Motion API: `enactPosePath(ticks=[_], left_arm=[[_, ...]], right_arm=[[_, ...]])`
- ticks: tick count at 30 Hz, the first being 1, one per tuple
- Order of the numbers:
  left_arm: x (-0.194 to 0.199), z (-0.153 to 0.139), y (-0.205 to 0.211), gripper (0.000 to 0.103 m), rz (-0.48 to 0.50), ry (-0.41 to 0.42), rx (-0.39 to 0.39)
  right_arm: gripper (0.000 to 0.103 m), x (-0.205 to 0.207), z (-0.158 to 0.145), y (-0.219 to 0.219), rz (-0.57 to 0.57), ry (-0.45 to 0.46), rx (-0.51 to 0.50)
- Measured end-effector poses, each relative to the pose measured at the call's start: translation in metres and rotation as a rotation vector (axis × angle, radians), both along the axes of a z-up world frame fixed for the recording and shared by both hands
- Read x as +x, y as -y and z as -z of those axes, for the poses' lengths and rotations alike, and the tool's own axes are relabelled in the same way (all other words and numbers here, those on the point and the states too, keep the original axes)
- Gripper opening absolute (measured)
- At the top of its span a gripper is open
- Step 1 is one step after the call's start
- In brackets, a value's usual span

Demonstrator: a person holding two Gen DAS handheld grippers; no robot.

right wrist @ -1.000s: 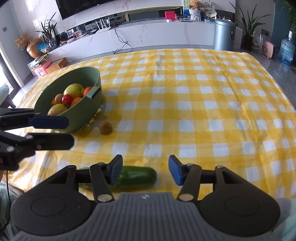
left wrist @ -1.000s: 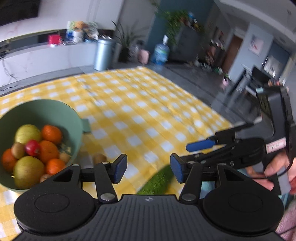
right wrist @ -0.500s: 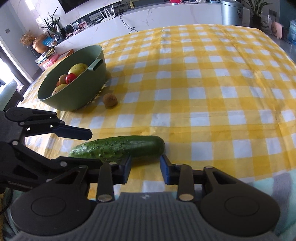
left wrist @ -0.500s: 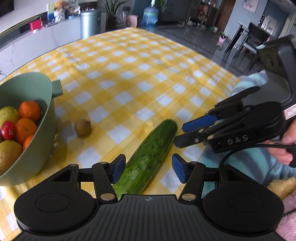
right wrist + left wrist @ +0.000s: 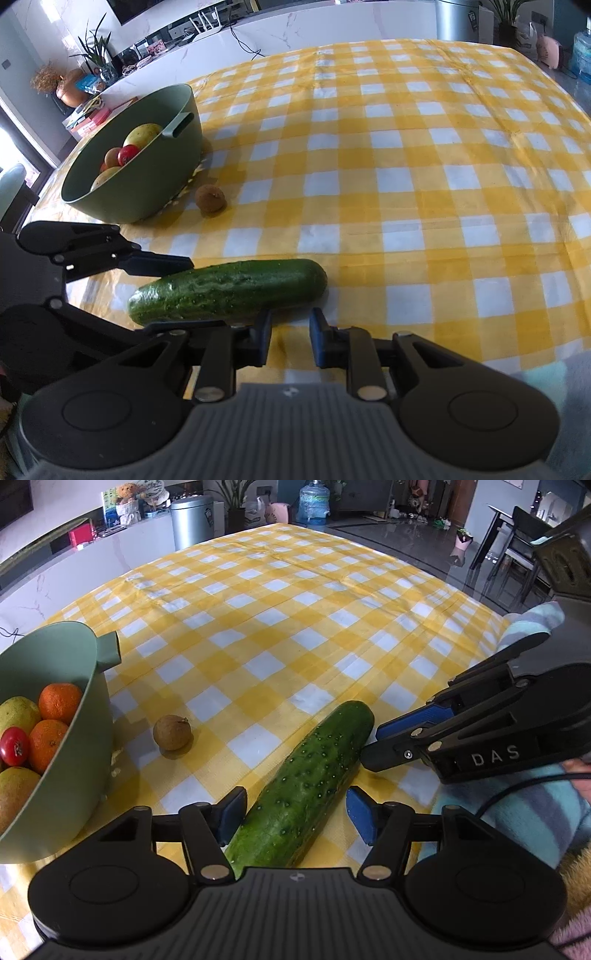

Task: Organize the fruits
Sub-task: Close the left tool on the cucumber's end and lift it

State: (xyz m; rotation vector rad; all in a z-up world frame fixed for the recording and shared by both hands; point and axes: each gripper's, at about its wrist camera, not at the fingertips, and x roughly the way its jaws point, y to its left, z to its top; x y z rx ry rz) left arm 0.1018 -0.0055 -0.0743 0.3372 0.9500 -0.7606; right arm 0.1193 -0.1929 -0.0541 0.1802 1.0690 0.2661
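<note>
A green cucumber (image 5: 306, 786) lies on the yellow checked tablecloth (image 5: 295, 627) near its front edge. My left gripper (image 5: 295, 818) is open with one finger on each side of the cucumber's near end, not closed on it. My right gripper (image 5: 290, 341) is open but narrowed, empty, just in front of the cucumber (image 5: 229, 291) near its right end; it also shows in the left wrist view (image 5: 406, 738). A small brown kiwi (image 5: 172, 733) lies beside a green bowl (image 5: 85, 738) holding oranges, pears and a red tomato.
The bowl (image 5: 147, 184) stands at the table's left with its handle toward the kiwi (image 5: 210, 198). A striped light-blue cloth (image 5: 528, 805) hangs at the front right edge. A counter, metal bin and plants stand beyond the table.
My left gripper has lowered and moved forward until its fingers straddle the cucumber. My right gripper has narrowed and come close to the cucumber's other end.
</note>
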Motion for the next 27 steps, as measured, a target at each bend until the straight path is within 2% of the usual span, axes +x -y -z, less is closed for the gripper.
enactPosePath(ticks=[5,11,14,19,22,27], left_arm=[[-0.004,0.006,0.013,0.072,0.017,0.049,0.045],[-0.01,0.007,0.019,0.061,0.02,0.095,0.073],[-0.011,0.005,0.016,0.055,0.006,0.093,0.067],[-0.005,0.0,0.001,0.051,-0.096,0.033,0.028],[-0.005,-0.006,-0.01,0.05,-0.163,0.028,0.012],[-0.002,-0.018,-0.033,0.048,-0.276,-0.014,-0.071]], right_arm=[[0.019,0.002,0.001,0.002,0.027,-0.004,0.03],[0.019,0.001,0.001,0.002,0.032,0.004,0.027],[0.02,0.001,-0.001,0.002,0.035,0.019,0.029],[0.02,-0.002,-0.006,0.002,0.029,0.065,0.032],[0.021,-0.003,-0.009,-0.002,0.01,0.096,0.028],[0.021,0.003,-0.012,-0.008,-0.015,0.121,0.013]])
